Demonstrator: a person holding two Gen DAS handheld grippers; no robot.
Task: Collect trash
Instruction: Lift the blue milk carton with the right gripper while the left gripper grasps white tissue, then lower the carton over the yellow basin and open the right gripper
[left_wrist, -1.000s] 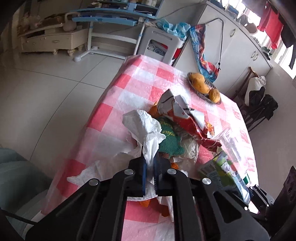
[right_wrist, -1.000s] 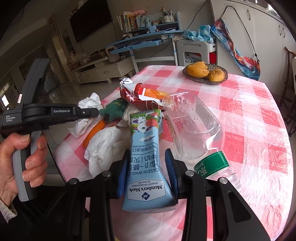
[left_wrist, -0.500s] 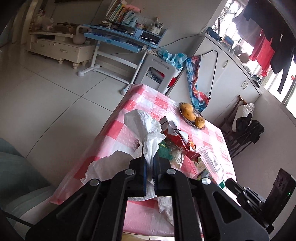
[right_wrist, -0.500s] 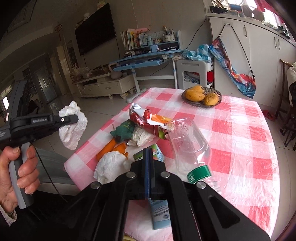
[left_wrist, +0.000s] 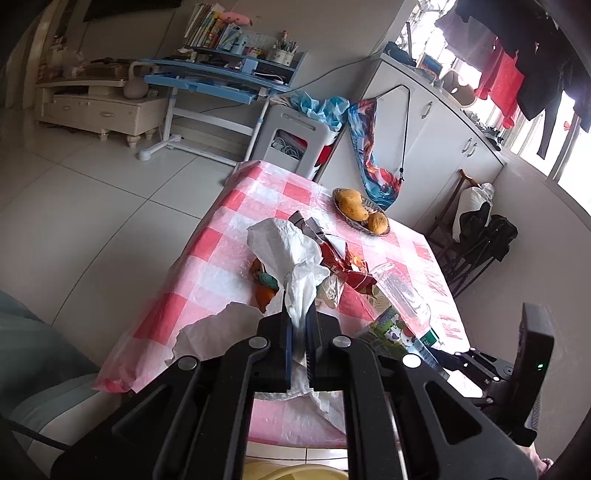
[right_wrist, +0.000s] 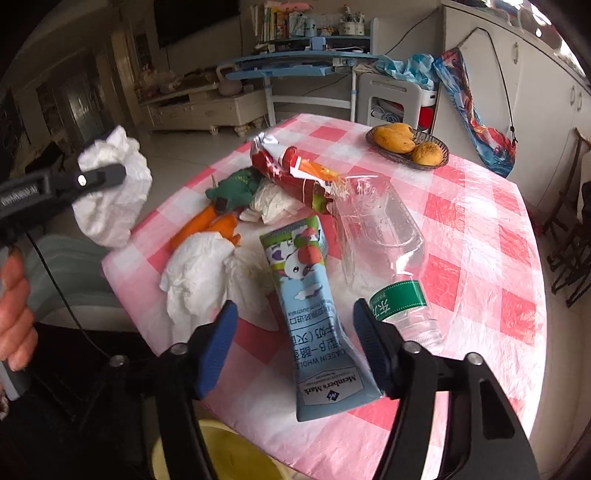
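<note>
My left gripper is shut on a crumpled white tissue, held in the air off the left edge of the table; the right wrist view shows that tissue hanging from the left gripper. My right gripper hovers over the table's near edge with its jaws opening. A flattened blue milk carton lies on the cloth between the jaws, and the left pad stands well apart from it. A second white tissue lies left of the carton.
The pink checked table also carries a clear plastic container, a green-labelled bottle, a red wrapper, orange peel and a fruit basket. A yellow bin sits below the near edge.
The left gripper has lifted the tissue away from the trash pile, up and back off the table's side. The right jaws went from around the carton to shut, and now stand apart again.
</note>
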